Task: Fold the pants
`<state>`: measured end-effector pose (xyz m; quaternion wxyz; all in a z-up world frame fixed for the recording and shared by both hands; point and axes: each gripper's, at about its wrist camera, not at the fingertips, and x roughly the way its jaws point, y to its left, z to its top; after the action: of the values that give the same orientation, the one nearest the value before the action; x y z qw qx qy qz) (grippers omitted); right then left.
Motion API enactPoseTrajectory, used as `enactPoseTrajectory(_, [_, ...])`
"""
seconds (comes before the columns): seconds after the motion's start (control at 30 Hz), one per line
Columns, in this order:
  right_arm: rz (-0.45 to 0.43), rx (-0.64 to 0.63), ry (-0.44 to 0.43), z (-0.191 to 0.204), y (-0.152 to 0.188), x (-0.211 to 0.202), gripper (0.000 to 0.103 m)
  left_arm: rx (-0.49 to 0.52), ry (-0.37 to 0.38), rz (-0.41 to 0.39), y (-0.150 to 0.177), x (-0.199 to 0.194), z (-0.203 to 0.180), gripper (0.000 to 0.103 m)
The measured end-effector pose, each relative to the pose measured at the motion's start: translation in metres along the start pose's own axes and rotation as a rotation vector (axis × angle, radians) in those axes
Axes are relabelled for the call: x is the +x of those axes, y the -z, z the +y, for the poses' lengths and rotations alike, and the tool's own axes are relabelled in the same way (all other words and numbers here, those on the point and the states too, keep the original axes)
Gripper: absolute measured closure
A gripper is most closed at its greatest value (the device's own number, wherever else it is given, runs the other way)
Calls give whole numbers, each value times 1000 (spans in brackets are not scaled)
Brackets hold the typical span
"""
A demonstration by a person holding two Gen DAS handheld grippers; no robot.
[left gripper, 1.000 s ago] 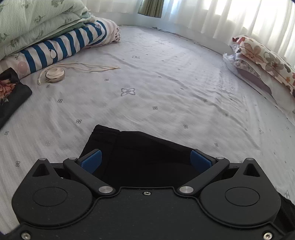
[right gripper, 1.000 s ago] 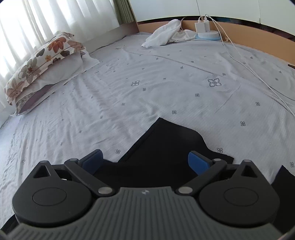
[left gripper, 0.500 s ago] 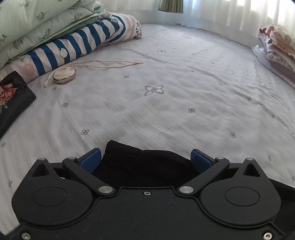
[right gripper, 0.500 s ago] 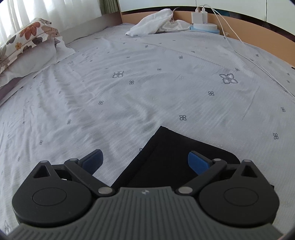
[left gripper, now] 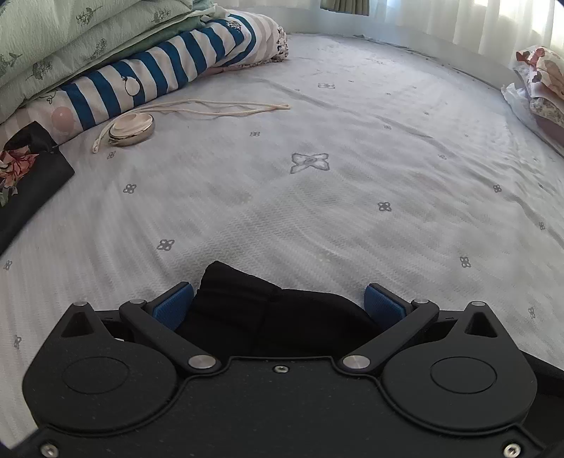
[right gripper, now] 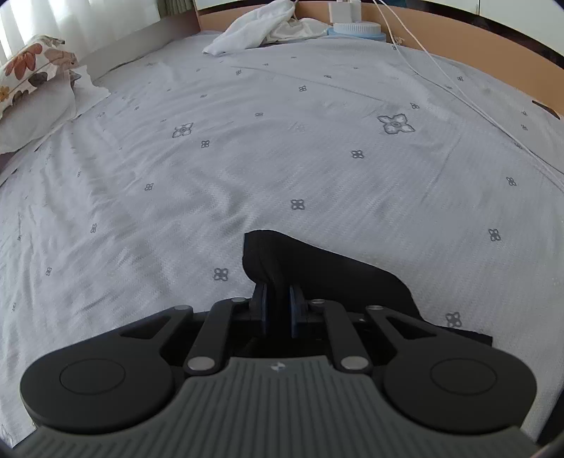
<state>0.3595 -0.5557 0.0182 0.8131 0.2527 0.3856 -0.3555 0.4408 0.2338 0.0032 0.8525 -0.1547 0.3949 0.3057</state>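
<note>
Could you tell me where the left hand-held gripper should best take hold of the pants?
Probably the bunched edge of the pants lying between its open fingers, coming straight forward and low: the raised fold there gives the pads something to pinch.

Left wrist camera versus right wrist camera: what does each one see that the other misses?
Only the left wrist view shows the striped blue-and-white bedding roll, green quilts, a round compact with a cream cord, and the left gripper open around bunched fabric. Only the right wrist view shows the wooden headboard, white crumpled cloth, charger cables, and the right gripper shut on a fold. Both show the black pants, the patterned grey bedsheet and a floral pillow.
</note>
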Motion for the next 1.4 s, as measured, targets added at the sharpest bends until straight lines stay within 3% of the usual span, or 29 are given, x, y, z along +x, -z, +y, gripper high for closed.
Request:
enactPoseTrajectory(0.13, [-18, -1, -20, -20, 0, -17, 90, -44, 41, 38, -11, -3, 7, 0])
enactPoseTrajectory(0.3, [-68, -20, 6, -44, -2, -38, 97, -142, 164, 84, -22, -10, 29, 3])
enactPoseTrajectory(0.43, [-39, 9, -31, -64, -2, -38, 96, -143, 219, 125, -27, -13, 36, 9])
enactPoseTrajectory(0.6, [-5, 41, -112, -64, -2, -37, 81, -137, 255, 151, -33, -18, 29, 9])
enactPoseTrajectory(0.63, [-2, 35, -126, -61, -2, -37, 70, -120, 237, 153, -33, -19, 25, 9])
enactPoseTrajectory(0.67, [0, 32, -139, -56, -2, -37, 50, -103, 215, 155, -34, -20, 20, 9])
enactPoseTrajectory(0.7, [2, 29, -157, -52, -2, -37, 36, -80, 179, 150, -34, -22, 14, 10])
enactPoseTrajectory(0.8, [44, -2, -246, -35, -2, -35, 16, 12, 92, 31, -36, -44, 3, 12])
enactPoseTrajectory(0.87, [74, -5, -282, -22, -2, -33, 10, 85, 75, -51, -38, -64, -3, 6])
enactPoseTrajectory(0.93, [101, 0, -298, -8, -3, -29, 4, 107, 112, -47, -41, -74, -9, 3])
enactPoseTrajectory(1.0, [131, 4, -295, 8, -1, -21, 0, 82, 195, 31, -43, -73, -16, 3])
enactPoseTrajectory(1.1, [149, -19, -249, 34, 8, -11, 0, 26, 257, 141, -37, -58, -30, 3])
enactPoseTrajectory(1.23, [115, -90, -133, 61, 22, 0, 0, -23, 194, 169, -24, -35, -42, 3])
enactPoseTrajectory(1.4, [71, -82, -48, 71, 26, 11, 0, -99, 127, 170, -10, -11, -45, 0])
